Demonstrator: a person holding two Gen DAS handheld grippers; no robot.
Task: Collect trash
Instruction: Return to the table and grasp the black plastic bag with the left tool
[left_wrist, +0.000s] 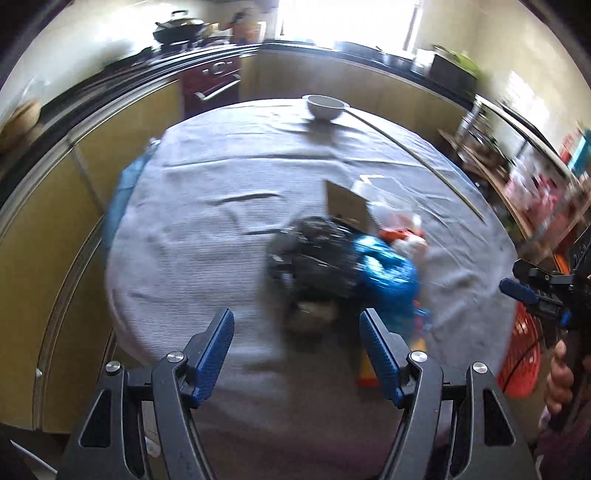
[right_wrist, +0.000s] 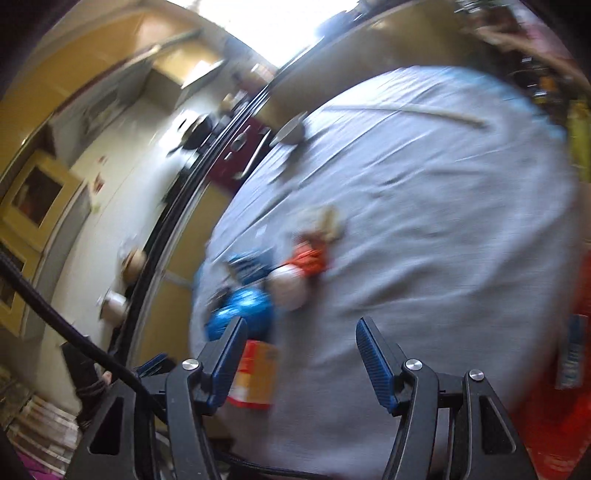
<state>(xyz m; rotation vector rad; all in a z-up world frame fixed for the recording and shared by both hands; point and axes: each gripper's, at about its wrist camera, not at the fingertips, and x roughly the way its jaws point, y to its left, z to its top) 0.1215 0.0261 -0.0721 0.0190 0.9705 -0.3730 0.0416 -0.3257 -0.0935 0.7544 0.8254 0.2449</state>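
Your left gripper (left_wrist: 297, 354) and right gripper (right_wrist: 301, 360) gape empty above the table (left_wrist: 192, 266); trash pile (left_wrist: 343, 258) sits untouched, nothing collected yet.

You face a round table (left_wrist: 207, 236) covered with a grey cloth. Behind it, yellow cabinets (left_wrist: 44, 236) run under a dark countertop (left_wrist: 122, 74) carrying a wok (left_wrist: 181, 27). A bright window (left_wrist: 347, 18) overexposes the far wall. Open shelving (left_wrist: 524, 184) stands to your right.
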